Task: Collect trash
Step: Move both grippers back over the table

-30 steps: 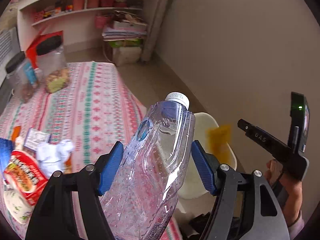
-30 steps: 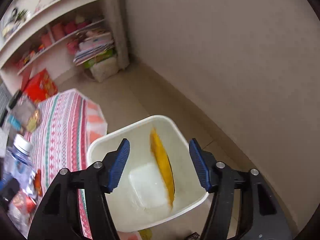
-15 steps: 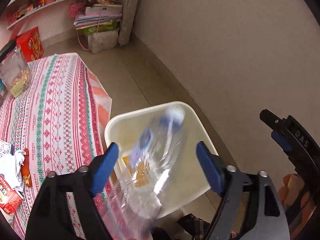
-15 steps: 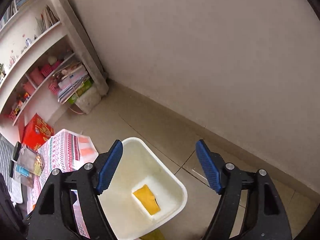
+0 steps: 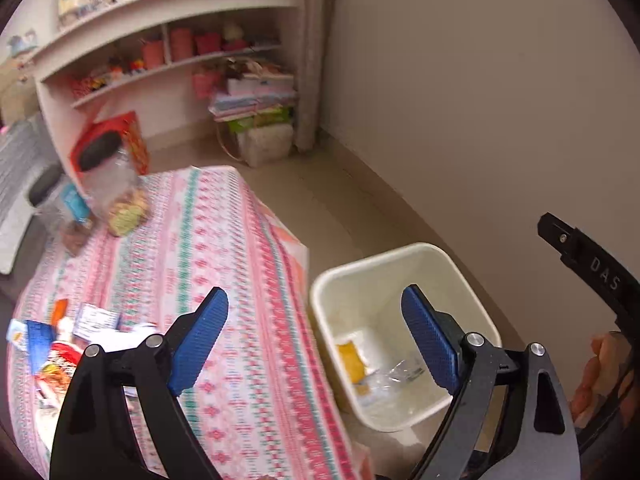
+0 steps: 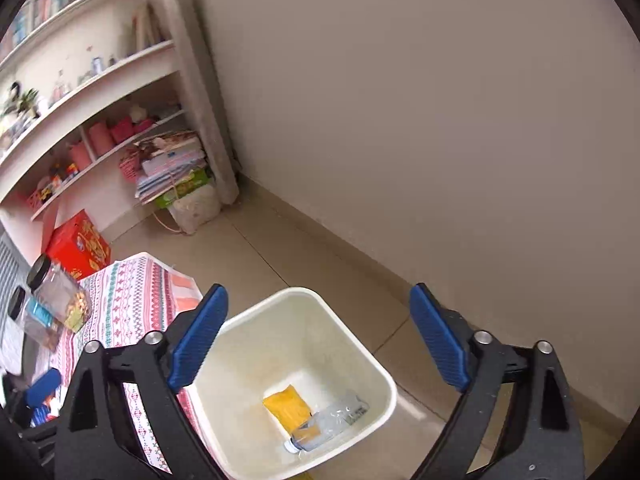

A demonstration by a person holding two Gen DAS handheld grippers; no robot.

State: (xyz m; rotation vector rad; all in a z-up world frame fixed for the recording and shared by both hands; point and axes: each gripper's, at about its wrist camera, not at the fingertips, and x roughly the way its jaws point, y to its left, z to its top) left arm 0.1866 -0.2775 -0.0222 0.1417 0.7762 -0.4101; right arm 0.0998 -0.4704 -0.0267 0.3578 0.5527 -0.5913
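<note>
A cream bin (image 5: 320, 292) (image 6: 384, 380) stands on the floor beside the table. At its bottom lie a clear plastic bottle (image 6: 328, 426) (image 5: 394, 376) and a yellow packet (image 6: 286, 406) (image 5: 350, 362). My left gripper (image 5: 316, 336) hangs over the table's edge and the bin, its jaws opening with nothing between them. Above the bin my right gripper (image 6: 318, 338) is opening too, and holds nothing. More trash (image 5: 60, 344) lies on the table at the lower left: wrappers, crumpled white paper, a red packet.
The table wears a pink patterned cloth (image 5: 224, 264). Two clear jars (image 5: 108, 192) with black lids stand at its far end. A red box (image 6: 78, 242), shelves (image 5: 168, 64) and a stack of papers (image 5: 256, 100) line the back wall. A plain wall (image 6: 440, 120) runs close behind the bin.
The bottle left my left gripper and dropped into the bin. The yellow packet settled on the bin's floor. Both grippers opened wider and drew back upward.
</note>
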